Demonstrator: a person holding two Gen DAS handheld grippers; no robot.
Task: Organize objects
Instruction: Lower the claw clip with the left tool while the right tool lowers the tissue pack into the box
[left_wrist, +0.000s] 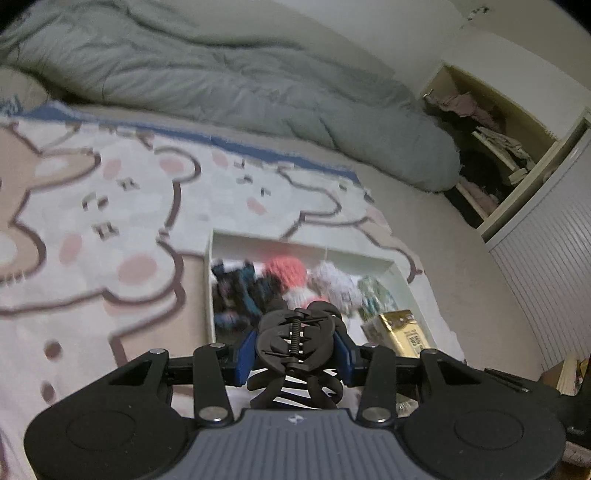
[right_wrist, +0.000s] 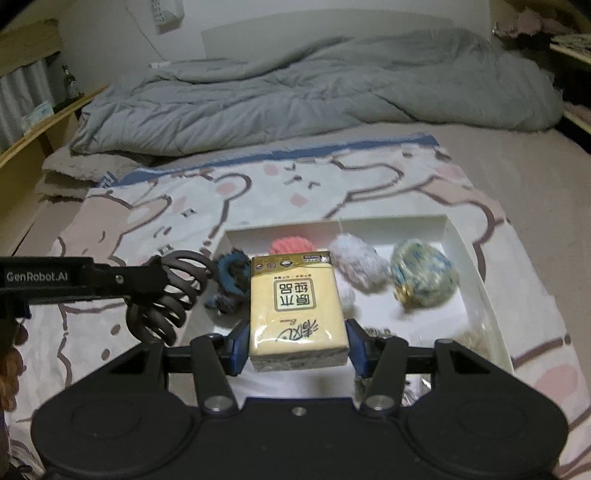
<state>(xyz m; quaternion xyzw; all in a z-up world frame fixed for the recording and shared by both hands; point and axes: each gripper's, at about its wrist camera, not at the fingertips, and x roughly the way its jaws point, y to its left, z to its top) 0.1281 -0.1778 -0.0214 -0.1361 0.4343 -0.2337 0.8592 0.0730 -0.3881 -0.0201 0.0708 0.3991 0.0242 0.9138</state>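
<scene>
a: entry. landmark is the white box (right_wrist: 476, 266) on the bear-print blanket (right_wrist: 147, 206). left gripper (left_wrist: 295, 343) is clamped on a black claw hair clip (left_wrist: 295, 347), blue pads squeezing its two wings. in the right wrist view the clip (right_wrist: 166, 295) hangs just outside the box's left wall, teeth pointing down.

b: why grip the wings rather than the teeth?

a: my guess is that the wings give two flat faces for the pads, and the spring hinge sits between them, so the clip cannot twist out. teeth would slip.

b: right side?

a: right gripper (right_wrist: 295, 350) is closed on a yellow tissue pack (right_wrist: 295, 306), held at its near end, long side running away from the camera. pack sits over the box's near-centre, apparently lifted rather than resting, though i cannot tell for certain.

b: box contents?

a: far wall of the box: pink pom-pom (right_wrist: 290, 245). right of it a pale fluffy scrunchie (right_wrist: 358, 266), then a blue-green speckled one (right_wrist: 424, 277) toward the right wall. a dark blue fuzzy scrunchie (right_wrist: 232, 273) at the left wall, next to the clip.

b: so soft hair things stay grouped?

a: judged so. clip likely belongs with them; the pack less so. grey duvet (right_wrist: 295, 92) lies well beyond the box, uninvolved.
</scene>
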